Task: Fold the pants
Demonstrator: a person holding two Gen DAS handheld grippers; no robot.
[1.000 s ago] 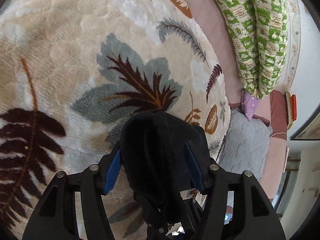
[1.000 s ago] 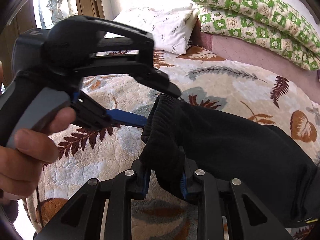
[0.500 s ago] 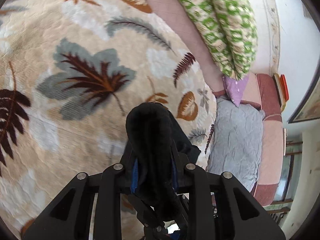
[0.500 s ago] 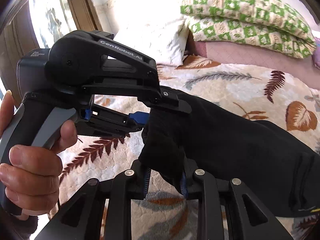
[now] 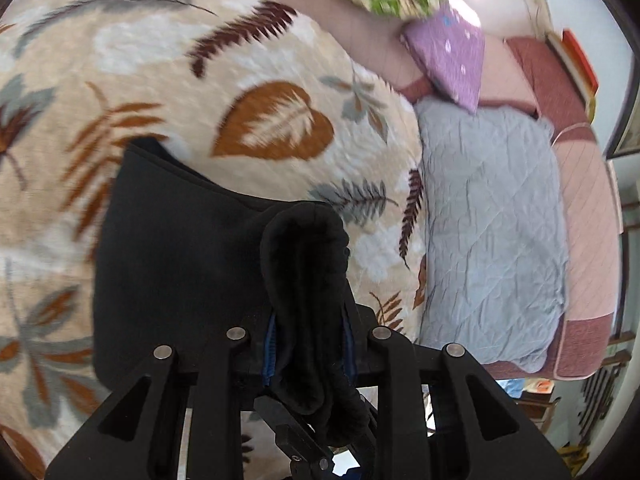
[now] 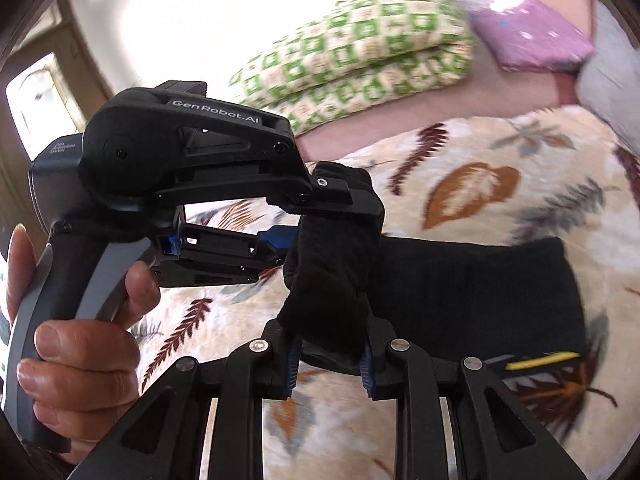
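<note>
Covering nearly everything in sight, the leaf-print blanket [image 5: 280, 80] spreads over the bed, cream with brown, rust and grey fronds. Past its far edge lie a grey quilted pad [image 5: 492, 240], a green-checked pillow [image 6: 352, 56] and a small purple cushion [image 5: 452, 56].

On the blanket lie the black pants [image 5: 176, 264], partly flat and partly lifted. In the left wrist view a broad dark panel rests on the blanket to the left, and from it a thick bunched fold rises straight into the left gripper [image 5: 308, 344]. In the right wrist view a ribbed dark band [image 6: 480, 292] stretches off to the right across the blanket, with a thin yellow strip [image 6: 544, 360] showing near its lower edge.

Both grippers hold the same bunched end of the pants, close together. The left gripper, seen side-on in the right wrist view, is held by a hand [image 6: 80, 340] wrapped round its grey handle; its jaws stand narrow, pinching the cloth between them. The right gripper [image 6: 330, 364] is set just below it, jaws likewise narrow, blue pads [image 6: 291, 364] pressing on a folded lump of black fabric that bulges up above them. The cloth runs taut between the two grips, lifted off the blanket there.
</note>
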